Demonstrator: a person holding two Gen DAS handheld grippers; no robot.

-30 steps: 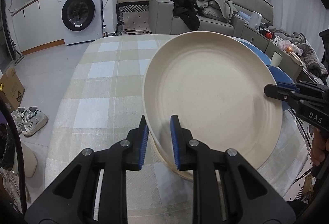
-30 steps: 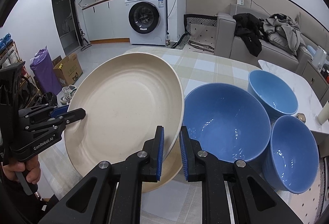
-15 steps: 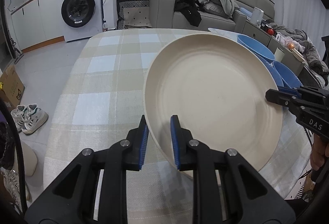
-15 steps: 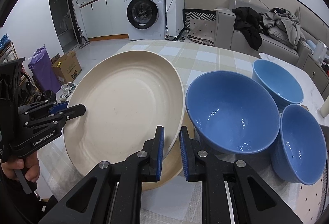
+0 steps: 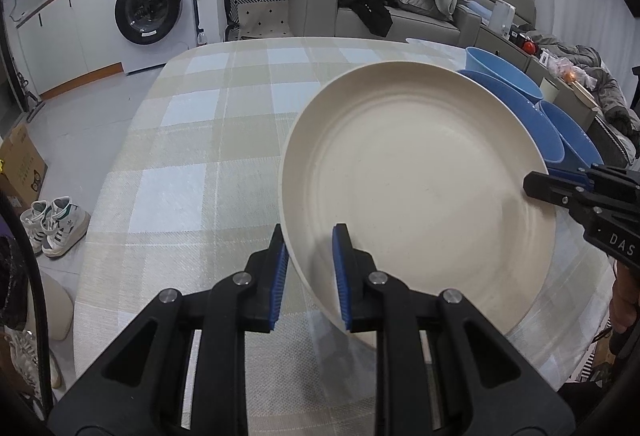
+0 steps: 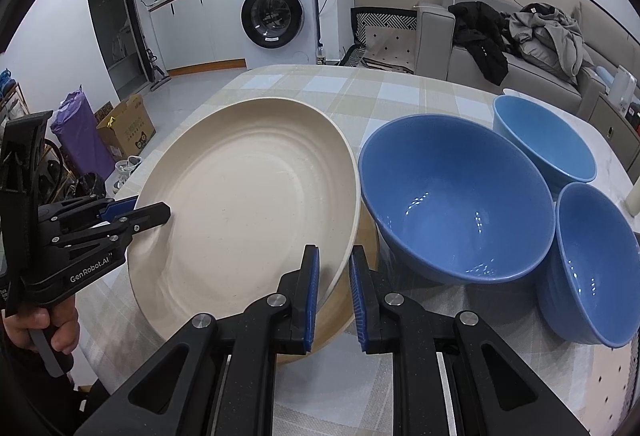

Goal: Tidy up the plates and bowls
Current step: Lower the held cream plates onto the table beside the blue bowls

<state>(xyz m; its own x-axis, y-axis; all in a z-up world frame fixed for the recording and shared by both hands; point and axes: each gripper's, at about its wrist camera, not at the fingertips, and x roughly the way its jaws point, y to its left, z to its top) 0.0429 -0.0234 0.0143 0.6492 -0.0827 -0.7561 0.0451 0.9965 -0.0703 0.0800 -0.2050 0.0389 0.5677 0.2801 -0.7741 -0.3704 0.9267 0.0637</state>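
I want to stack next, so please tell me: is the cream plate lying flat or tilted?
Tilted. The cream plate is clamped at opposite rims; its edge beside the big blue bowl stands above a second plate underneath.

1. Left gripper: matte black plastic frame with triangular cut-outs, two long fingers lined with ribbed blue pads.
2. Round silver screws sit on each finger link, toward 6 o'clock from the pads.
3. Right gripper: same black frame, blue pads, silver screws.
4. Seen side-on, the left one bears white lettering "GenRobot.AI"; the right shows "DAS".
5. A hand wraps a black handle with a grey trigger.
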